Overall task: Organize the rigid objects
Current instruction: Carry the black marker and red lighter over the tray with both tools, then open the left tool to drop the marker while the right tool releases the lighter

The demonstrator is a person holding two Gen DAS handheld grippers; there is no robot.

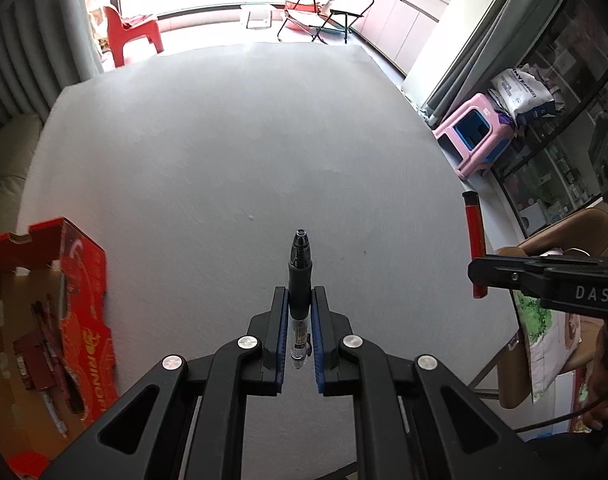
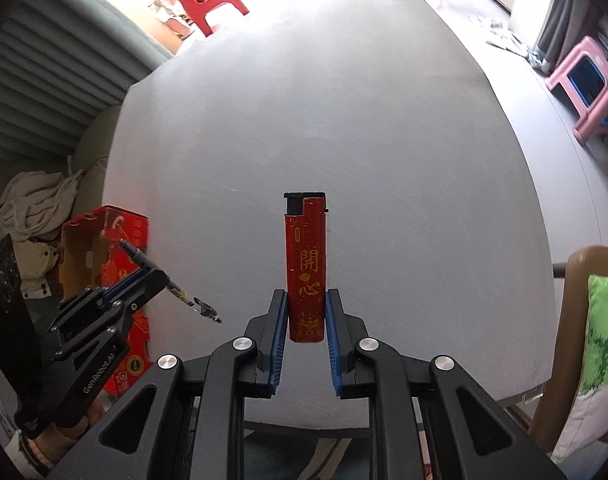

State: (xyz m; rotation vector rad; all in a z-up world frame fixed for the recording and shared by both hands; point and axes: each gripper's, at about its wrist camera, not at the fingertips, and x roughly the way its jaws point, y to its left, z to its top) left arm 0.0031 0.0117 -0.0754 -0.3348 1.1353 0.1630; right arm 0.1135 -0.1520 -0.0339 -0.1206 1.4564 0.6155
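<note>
**Pen in our left gripper, lighter in our right, box at the table's left edge**

In the left wrist view, starting at the lower left of the frame, we see the open red cardboard box (image 1: 70,312) resting on the grey table (image 1: 232,152), with some dark reddish items lying inside that we cannot identify. At lower centre, our left gripper (image 1: 300,300) is clamped on a clear-barrelled pen (image 1: 300,276) with a black grip, whose tip points away from the camera above the tabletop. At the right edge, our right gripper (image 1: 480,274) comes in sideways, holding the red lighter (image 1: 475,248), which sticks up past its fingers.

In the right wrist view, the same box (image 2: 124,248) sits at the left of the frame, at the table's (image 2: 384,120) left edge. Just in front of it our left gripper (image 2: 152,274) holds the pen (image 2: 172,284) slanted, clear of the surface. At centre, our right gripper (image 2: 306,312) grasps the lighter (image 2: 306,264) by its lower end; it stands upright in the frame, black cap uppermost, yellow characters on its red face. The blue pads (image 2: 279,320) press its two sides.
</note>
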